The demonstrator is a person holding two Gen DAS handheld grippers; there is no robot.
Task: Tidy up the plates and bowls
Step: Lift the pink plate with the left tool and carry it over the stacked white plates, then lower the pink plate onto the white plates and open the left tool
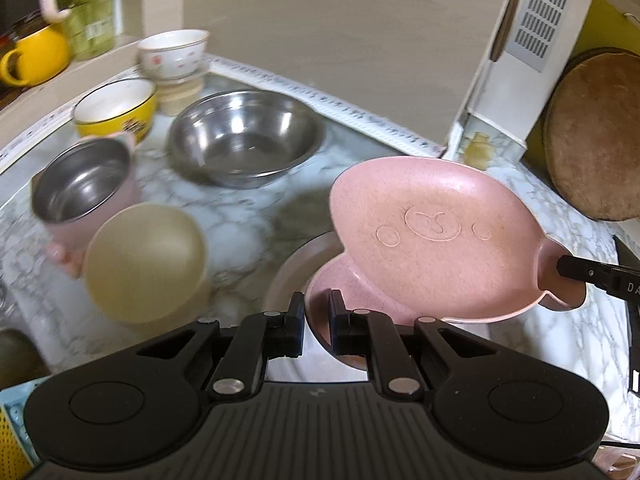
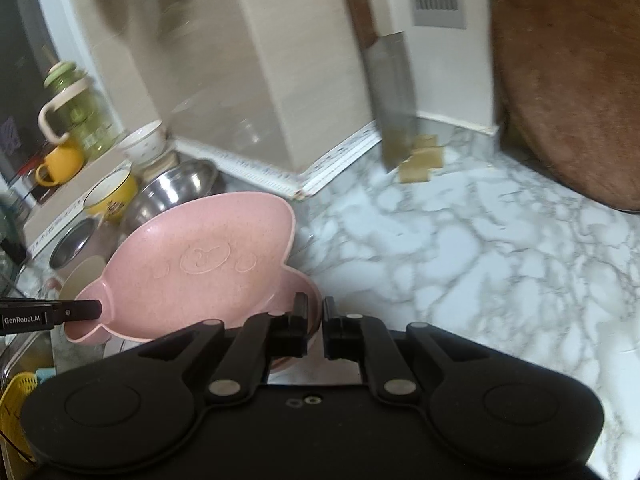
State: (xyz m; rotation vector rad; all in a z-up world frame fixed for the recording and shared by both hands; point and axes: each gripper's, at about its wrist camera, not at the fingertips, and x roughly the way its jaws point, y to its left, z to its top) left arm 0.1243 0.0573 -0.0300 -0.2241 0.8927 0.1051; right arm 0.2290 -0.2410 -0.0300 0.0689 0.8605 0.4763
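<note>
A pink bear-face plate (image 1: 432, 236) is held tilted above the marble counter, gripped at both ears. My left gripper (image 1: 316, 312) is shut on its near ear. My right gripper (image 2: 315, 316) is shut on the other ear, and its finger shows in the left wrist view (image 1: 576, 270). The plate fills the left of the right wrist view (image 2: 200, 264), with the left gripper's finger (image 2: 76, 309) on its far ear. A beige-rimmed plate (image 1: 292, 268) lies under it. A steel bowl (image 1: 244, 140), a yellow bowl (image 1: 116, 110), a pink steel-lined cup (image 1: 86, 192), a beige bowl (image 1: 148, 264) and a floral bowl (image 1: 174, 54) stand to the left.
A round wooden cutting board (image 2: 568, 80) leans at the right wall. A cleaver (image 2: 394, 100) hangs on a white box (image 1: 516, 56). A yellow mug (image 1: 36, 56) and a green jar (image 1: 84, 20) sit on the ledge. Bare marble counter (image 2: 460, 248) lies right.
</note>
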